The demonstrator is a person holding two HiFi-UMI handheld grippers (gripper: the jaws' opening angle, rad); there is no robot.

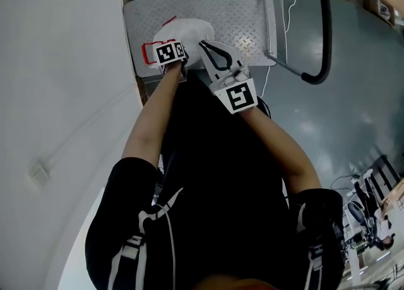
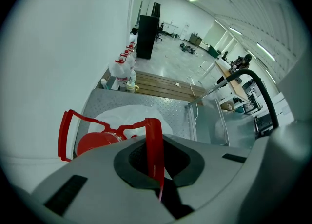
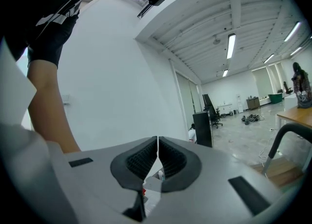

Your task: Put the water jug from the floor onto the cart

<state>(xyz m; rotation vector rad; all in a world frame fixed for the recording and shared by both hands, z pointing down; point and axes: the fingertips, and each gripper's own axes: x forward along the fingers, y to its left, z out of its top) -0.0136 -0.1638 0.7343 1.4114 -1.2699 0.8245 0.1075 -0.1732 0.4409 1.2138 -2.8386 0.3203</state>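
The water jug (image 1: 186, 31) is pale and translucent, with a red cap (image 2: 93, 143) and a red carrying handle (image 2: 154, 142). It is over the near left part of the cart's diamond-plate platform (image 1: 243, 7); I cannot tell whether its base rests there. My left gripper (image 1: 169, 54) points steeply down and is shut on the red handle, whose strap runs between the jaws of that gripper (image 2: 158, 172). My right gripper (image 1: 205, 45) is beside the jug's right side, shut with nothing in it. In the right gripper view it (image 3: 157, 146) faces the white wall.
The cart's black push handle (image 1: 322, 23) rises at the platform's right end. A white wall (image 1: 57, 93) runs close along the left. Beyond the cart lie a wooden pallet (image 2: 165, 86) and more bottles (image 2: 124, 71) by the wall. A black cabinet (image 2: 146, 35) stands farther off.
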